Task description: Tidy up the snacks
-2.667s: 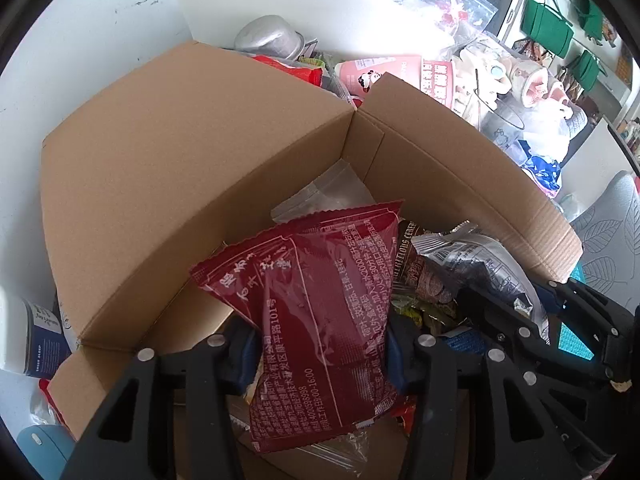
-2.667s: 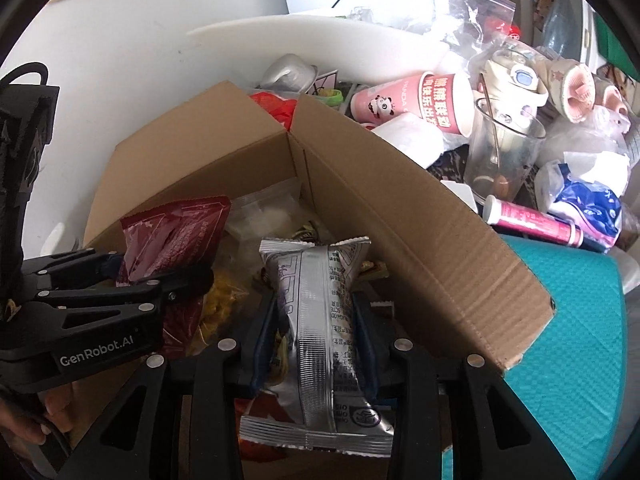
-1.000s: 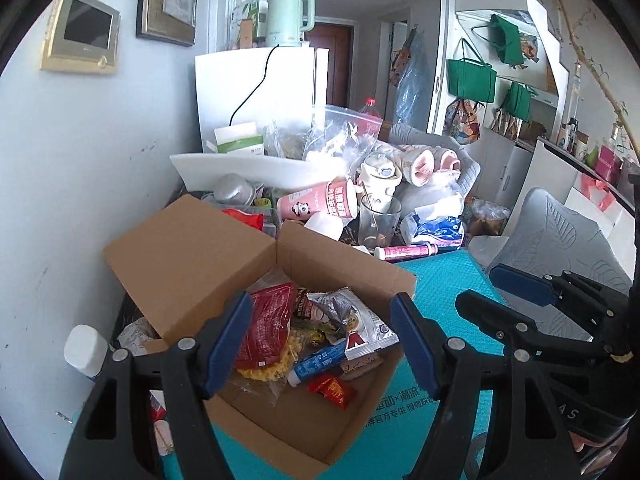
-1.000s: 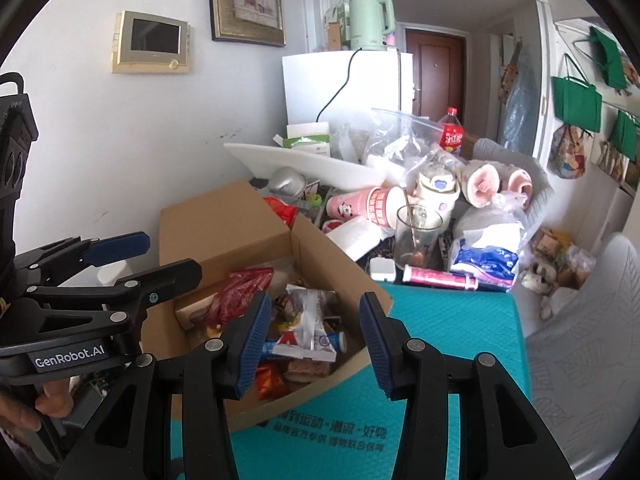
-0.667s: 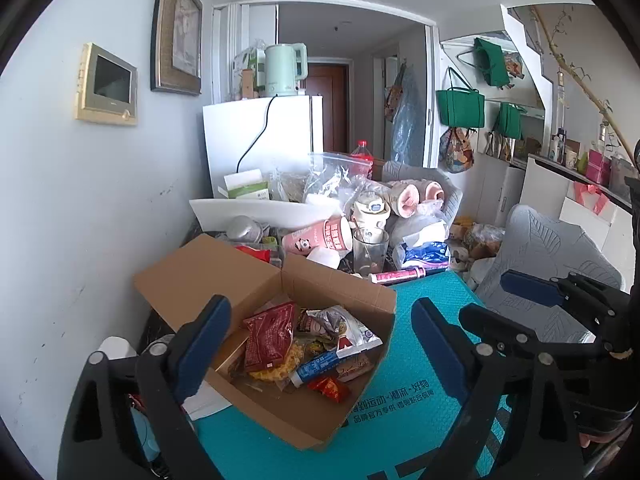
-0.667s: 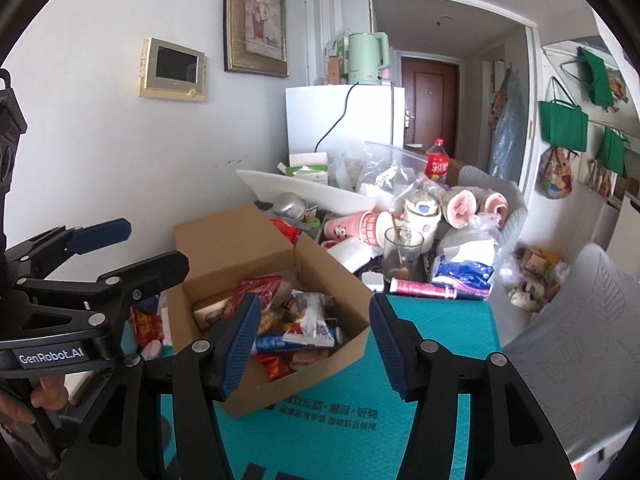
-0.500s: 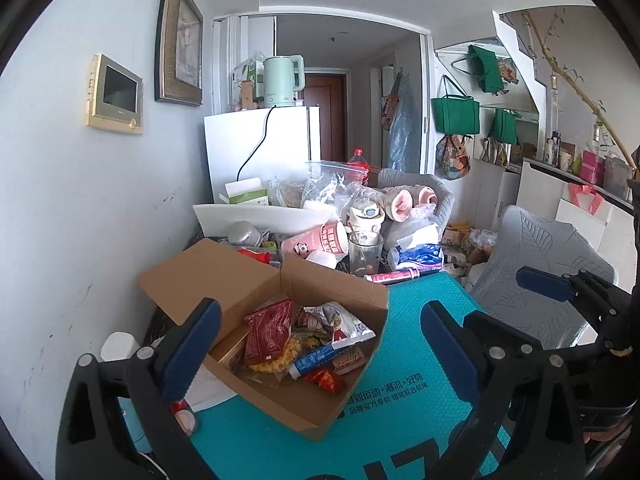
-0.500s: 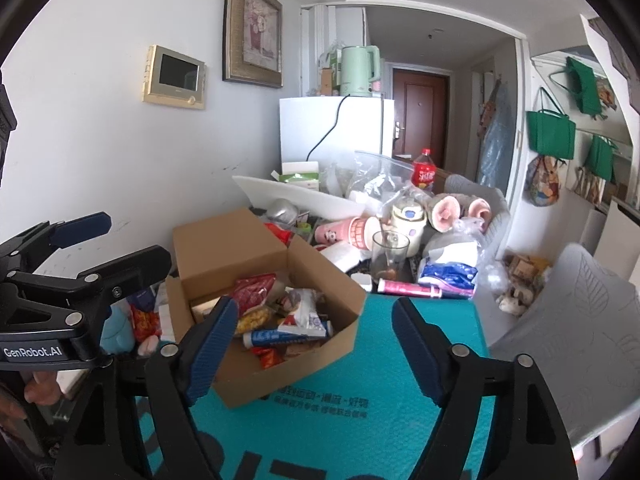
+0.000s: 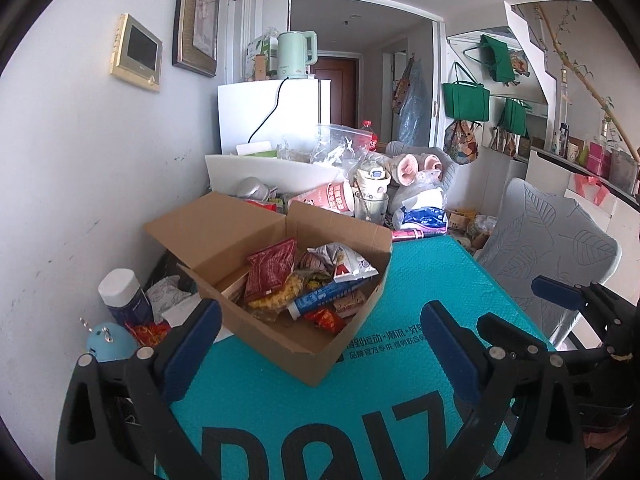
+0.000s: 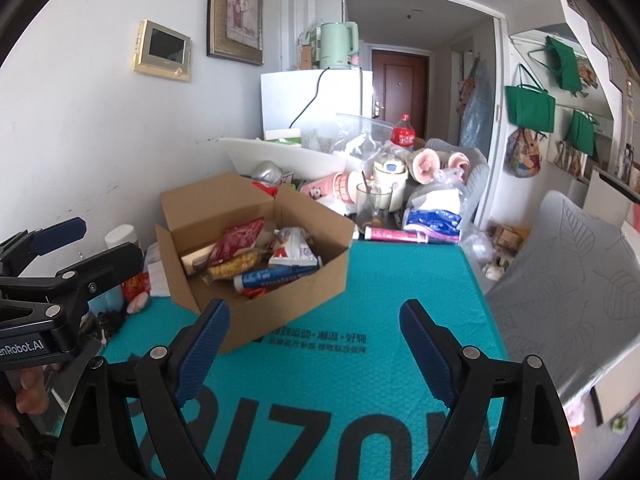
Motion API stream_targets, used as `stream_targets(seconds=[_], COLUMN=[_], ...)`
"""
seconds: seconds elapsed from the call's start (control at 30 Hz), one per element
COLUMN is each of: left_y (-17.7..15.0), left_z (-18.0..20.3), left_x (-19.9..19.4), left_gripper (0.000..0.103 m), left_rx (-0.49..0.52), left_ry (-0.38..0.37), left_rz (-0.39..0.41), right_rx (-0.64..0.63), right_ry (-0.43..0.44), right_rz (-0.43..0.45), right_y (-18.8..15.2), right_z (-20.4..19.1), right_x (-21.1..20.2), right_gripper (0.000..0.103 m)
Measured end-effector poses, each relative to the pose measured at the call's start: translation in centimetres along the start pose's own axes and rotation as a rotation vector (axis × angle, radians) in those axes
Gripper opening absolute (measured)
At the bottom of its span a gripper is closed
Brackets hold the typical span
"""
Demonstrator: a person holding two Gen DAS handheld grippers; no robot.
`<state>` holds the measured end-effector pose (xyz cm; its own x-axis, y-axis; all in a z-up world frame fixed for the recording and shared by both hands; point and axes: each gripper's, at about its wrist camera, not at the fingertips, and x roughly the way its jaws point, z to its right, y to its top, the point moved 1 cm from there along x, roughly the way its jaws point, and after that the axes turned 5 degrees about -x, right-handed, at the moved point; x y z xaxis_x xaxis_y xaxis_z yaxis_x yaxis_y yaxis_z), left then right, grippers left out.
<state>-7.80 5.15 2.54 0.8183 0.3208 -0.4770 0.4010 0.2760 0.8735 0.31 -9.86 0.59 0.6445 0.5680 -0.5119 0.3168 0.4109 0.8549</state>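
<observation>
1. Left claw point(image 9: 320, 332) is spread wide, nothing in it; right claw point(image 10: 314, 326) too, jaws just opened further.
2. Snack box point(image 9: 280, 280) sits mid-frame on the teal surface point(image 9: 420, 280), ahead of both claws, slightly left.

The left gripper point(image 10: 72, 248), left of the cardboard box point(image 10: 280, 296), reads "enRobot.AI" (first letter cut off by the frame edge).
</observation>
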Motion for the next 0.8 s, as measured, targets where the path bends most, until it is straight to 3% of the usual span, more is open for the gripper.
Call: stream_targets(seconds=[0.33,0.8], left_y=[-3.2,-2.8], left_z=[-1.2,-1.4], left_x=[1.4,1.5], left_gripper=[0.101,0.101], left_rx=[-0.060,-0.065], left_ry=[0.005,0.038], left_rz=[-0.074,-0.064], right_rx=[0.014,0.010], right_ry=[0.019,0.034], right_rz=[-0.056,-0.072], right_y=[-2.9,-3.0], right_z=[-0.2,-0.9], right_x=[1.4,2.5], right_gripper=[0.087,0.087])
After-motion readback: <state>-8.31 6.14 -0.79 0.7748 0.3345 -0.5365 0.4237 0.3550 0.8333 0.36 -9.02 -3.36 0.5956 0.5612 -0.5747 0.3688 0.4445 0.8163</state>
